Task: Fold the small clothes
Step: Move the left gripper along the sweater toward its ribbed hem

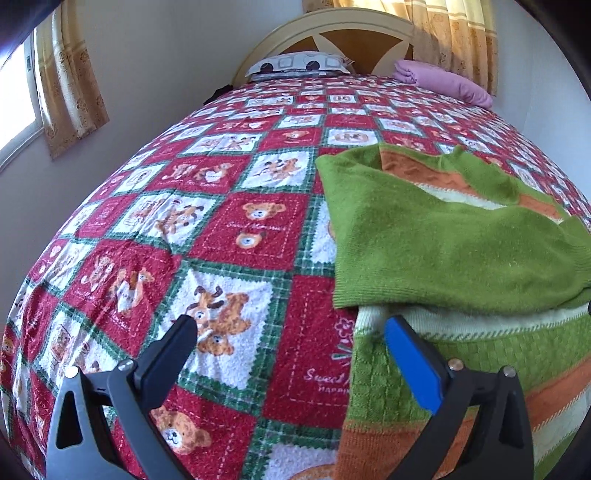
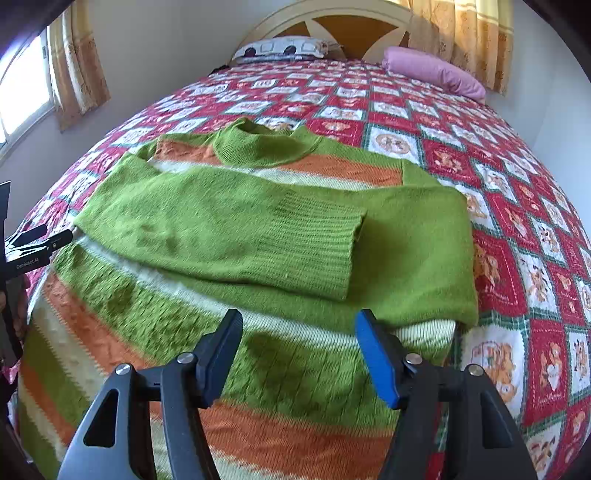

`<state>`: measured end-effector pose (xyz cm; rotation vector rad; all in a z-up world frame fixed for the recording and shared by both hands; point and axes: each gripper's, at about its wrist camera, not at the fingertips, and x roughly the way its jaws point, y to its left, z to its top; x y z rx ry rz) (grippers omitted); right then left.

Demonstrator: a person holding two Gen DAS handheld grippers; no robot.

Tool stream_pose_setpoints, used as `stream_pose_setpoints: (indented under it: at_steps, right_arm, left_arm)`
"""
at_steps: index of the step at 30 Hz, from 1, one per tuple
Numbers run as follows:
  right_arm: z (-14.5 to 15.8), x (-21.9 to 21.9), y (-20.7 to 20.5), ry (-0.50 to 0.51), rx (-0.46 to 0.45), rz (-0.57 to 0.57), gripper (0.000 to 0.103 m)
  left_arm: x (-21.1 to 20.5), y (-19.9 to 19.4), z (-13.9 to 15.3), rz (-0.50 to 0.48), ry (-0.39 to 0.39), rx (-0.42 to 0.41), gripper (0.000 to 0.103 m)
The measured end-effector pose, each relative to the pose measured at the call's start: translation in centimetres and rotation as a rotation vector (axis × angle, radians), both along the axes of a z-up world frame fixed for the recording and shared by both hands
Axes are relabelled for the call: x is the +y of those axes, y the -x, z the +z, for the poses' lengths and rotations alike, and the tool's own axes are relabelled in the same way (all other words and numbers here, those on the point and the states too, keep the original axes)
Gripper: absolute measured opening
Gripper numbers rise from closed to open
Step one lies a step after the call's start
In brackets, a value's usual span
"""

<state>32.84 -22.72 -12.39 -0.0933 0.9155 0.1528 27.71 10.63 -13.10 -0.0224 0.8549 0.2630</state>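
The bed [image 2: 498, 206] fills the room from wall to wall, spread with a red, white and green checked cover printed with teddy bears. At its far end stands a cream and brown headboard [image 2: 332, 26], with a patterned pillow [image 2: 284, 48] on the left and a pink pillow [image 2: 436, 74] on the right. Yellow curtains [image 2: 476, 40] hang behind the headboard and beside the window on the left wall.

On the near part of the bed lies the sweater [image 2: 229, 229], knitted in green with orange and cream stripes, collar pointing toward the headboard. Both of its 2 plain green sleeves are folded across the chest, the ribbed cuff of one lying on top of the other. The striped hem reaches toward the near edge of the bed.

The right hand-held gripper [image 2: 295, 354] hangs over the lower body of the sweater with its jaws standing moderately wide, nothing between them and no pad pressing the knit.

The left hand-held gripper [image 1: 291, 354] sits at the sweater's left edge, jaws spread wide; its black finger is over the bedcover and its blue finger [image 1: 413, 365] over the sweater's side, gripping nothing. From the right wrist view it shows as a black frame at the far left edge.
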Motion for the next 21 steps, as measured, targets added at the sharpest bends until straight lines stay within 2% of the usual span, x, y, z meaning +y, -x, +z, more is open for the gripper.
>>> stream_pose_setpoints:
  at_steps: [8,21]
  right_arm:
    - [0.3,0.0,2.1,0.008,0.014,0.005,0.066]
    - [1.6,1.5,7.6,0.003,0.011,0.066,0.066]
  left_arm:
    - [-0.9,1.5,1.0,-0.030,0.044,-0.010,0.103]
    - [-2.9,5.9,2.5,-0.106,0.062,-0.028,0.103]
